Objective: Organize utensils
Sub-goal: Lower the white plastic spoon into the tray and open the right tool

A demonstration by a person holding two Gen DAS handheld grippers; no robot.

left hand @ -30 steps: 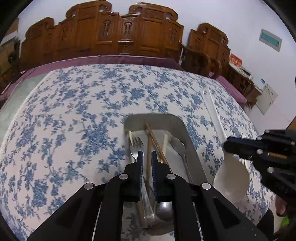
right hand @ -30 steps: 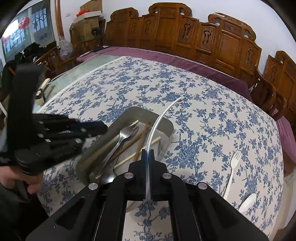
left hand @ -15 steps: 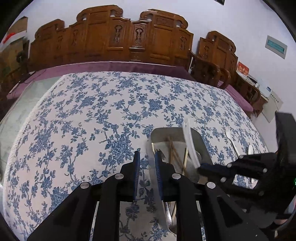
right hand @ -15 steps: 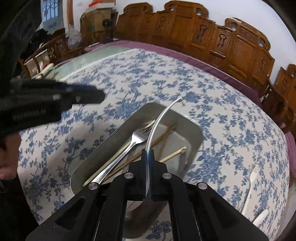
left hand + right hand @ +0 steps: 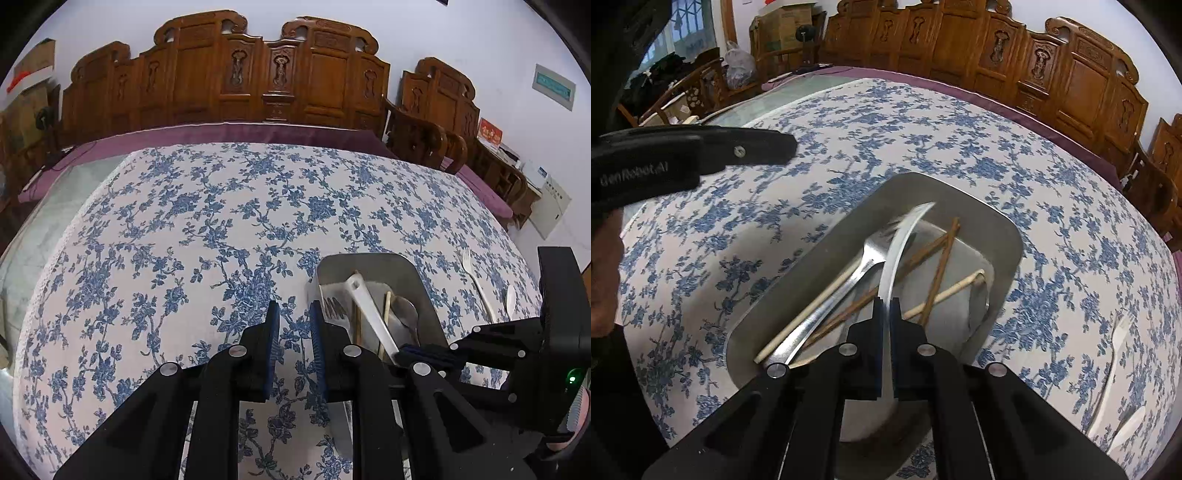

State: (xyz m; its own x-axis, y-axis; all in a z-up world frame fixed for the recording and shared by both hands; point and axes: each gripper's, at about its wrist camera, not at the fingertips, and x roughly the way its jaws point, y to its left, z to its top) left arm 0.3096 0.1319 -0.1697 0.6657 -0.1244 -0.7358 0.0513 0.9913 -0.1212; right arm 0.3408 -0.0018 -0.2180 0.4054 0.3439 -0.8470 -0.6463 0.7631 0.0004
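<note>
Two grippers are over the floral surface (image 5: pixel 221 221), and the action is on the right one. The right gripper (image 5: pixel 885 306) has its jaws clenched on a white plastic utensil (image 5: pixel 897 251), gripping it near one end. The utensil's long axis runs away from the gripper toward the far end of the metal tray (image 5: pixel 1004 236), its free end curving up and to the right above the tray's contents. From the left wrist view the same white utensil (image 5: pixel 369 310) slants from near right to far left across the tray (image 5: pixel 369 262), its far end showing a hole.

Inside the tray lies a steel fork (image 5: pixel 849 280), tines to the far right, handle to the near left. A pale chopstick (image 5: pixel 809 310) lies alongside it. Two brown chopsticks (image 5: pixel 938 269) cross each other, and another pale chopstick (image 5: pixel 945 291) lies across them. A steel spoon (image 5: pixel 404 314) sits at the tray's right side.

The left gripper (image 5: pixel 294 325) hovers just left of the tray with its jaws released and nothing between them, only cloth below.

Out on the cloth, right of the tray, lies a white plastic fork (image 5: pixel 476 284), tines toward the far side. Carved wooden chairs (image 5: pixel 266 74) line the far edge.
</note>
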